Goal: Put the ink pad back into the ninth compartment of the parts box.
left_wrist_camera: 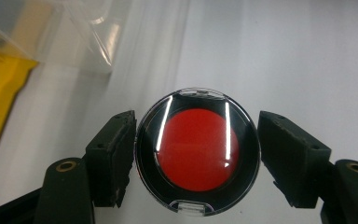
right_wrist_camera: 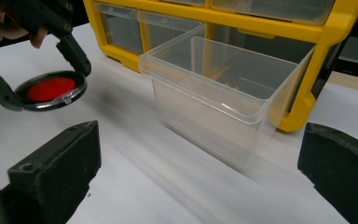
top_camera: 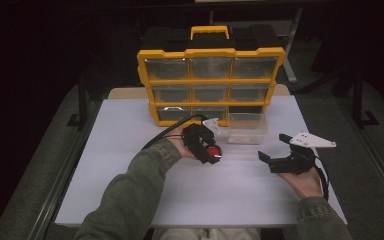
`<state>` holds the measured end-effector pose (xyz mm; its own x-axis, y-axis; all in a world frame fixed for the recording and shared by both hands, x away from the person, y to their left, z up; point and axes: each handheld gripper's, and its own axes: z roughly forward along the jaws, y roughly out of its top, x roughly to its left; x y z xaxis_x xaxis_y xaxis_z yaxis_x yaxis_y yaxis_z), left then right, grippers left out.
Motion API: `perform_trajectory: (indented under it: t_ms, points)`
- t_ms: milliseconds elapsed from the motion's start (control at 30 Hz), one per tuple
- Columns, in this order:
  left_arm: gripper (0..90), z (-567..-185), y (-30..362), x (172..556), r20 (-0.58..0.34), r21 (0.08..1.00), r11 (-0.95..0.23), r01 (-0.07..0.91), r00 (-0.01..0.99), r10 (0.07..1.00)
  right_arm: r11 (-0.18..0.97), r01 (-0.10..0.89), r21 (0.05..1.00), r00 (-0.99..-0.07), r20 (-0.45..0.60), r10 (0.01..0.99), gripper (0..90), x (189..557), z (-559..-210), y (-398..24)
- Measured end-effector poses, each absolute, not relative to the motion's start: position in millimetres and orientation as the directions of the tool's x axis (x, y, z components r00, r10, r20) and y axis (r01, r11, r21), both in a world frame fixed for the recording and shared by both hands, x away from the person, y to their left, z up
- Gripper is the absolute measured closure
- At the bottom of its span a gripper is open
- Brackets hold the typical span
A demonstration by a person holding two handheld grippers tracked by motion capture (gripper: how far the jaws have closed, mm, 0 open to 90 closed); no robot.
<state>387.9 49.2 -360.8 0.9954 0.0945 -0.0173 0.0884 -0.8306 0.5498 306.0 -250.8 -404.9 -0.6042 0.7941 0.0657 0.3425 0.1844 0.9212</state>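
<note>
L gripper clamped on round red-centred compact, off the table. Clear drawer at its 2 o'clock, yellow organizer behind. R gripper wide open, empty.

The round compact in the left gripper looks like glossy black plastic under a clear lid that throws two bright streaks; its red centre is matt. The gripper's pads are dull black, slightly rough and chipped at the edges. At two o'clock from the compact in the high view, the pulled-out drawer is clear, smooth plastic (faintly scuffed). The organizer behind it has a shiny yellow plastic frame. The counter is white, smooth and matt.
</note>
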Motion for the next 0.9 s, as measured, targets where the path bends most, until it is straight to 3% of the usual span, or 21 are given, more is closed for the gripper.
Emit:
perform_trajectory:
  t_ms: [900]
  points:
    - [30.0, -317.1, 19.9, 410.7, -0.011, 0.575, -0.816, 0.066, 0.997, 0.073, 0.185, 0.344, 0.921, -0.606, 0.068, 0.792, 0.0, 306.0, -405.2, -250.9]
